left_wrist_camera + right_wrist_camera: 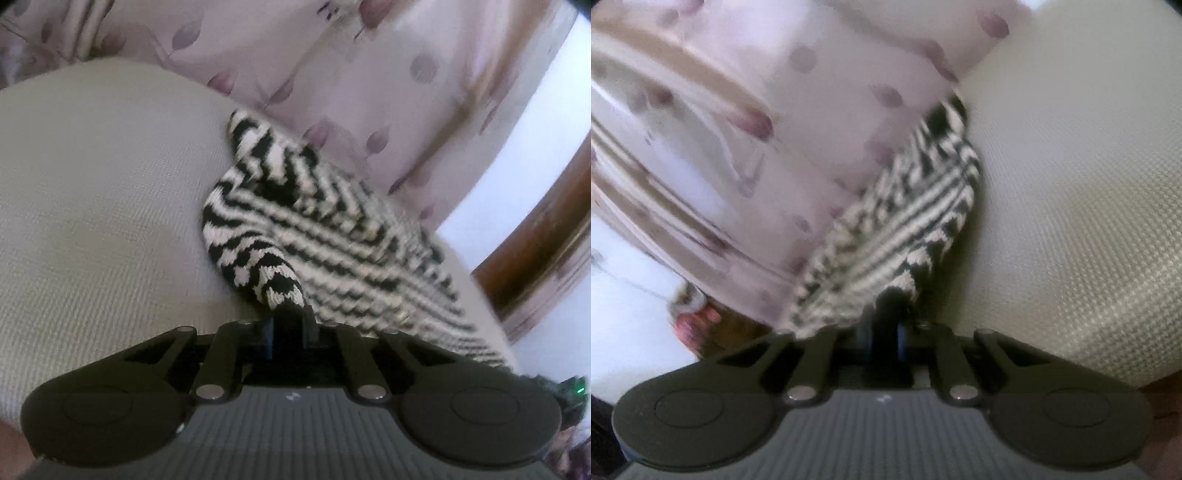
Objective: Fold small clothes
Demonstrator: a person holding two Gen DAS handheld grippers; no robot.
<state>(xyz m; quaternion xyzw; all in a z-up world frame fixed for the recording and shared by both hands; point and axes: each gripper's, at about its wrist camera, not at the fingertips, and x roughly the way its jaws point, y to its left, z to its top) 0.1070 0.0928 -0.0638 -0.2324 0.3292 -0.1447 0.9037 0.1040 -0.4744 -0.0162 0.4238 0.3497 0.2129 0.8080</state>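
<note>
A small black-and-white zigzag knit garment (317,229) lies stretched over a beige textured cushion surface (92,192). My left gripper (290,314) is shut on one bunched corner of the knit. In the right wrist view the same knit garment (908,218) runs away from my right gripper (892,314), which is shut on another corner. The garment hangs taut between the two grippers. The fingertips are mostly hidden by the cloth.
A pale lilac curtain with purple leaf print (332,74) hangs behind the cushion. A brown wooden frame (546,236) stands at the right. The beige cushion (1071,184) fills the right of the right wrist view. A reddish object (698,321) lies low on the left.
</note>
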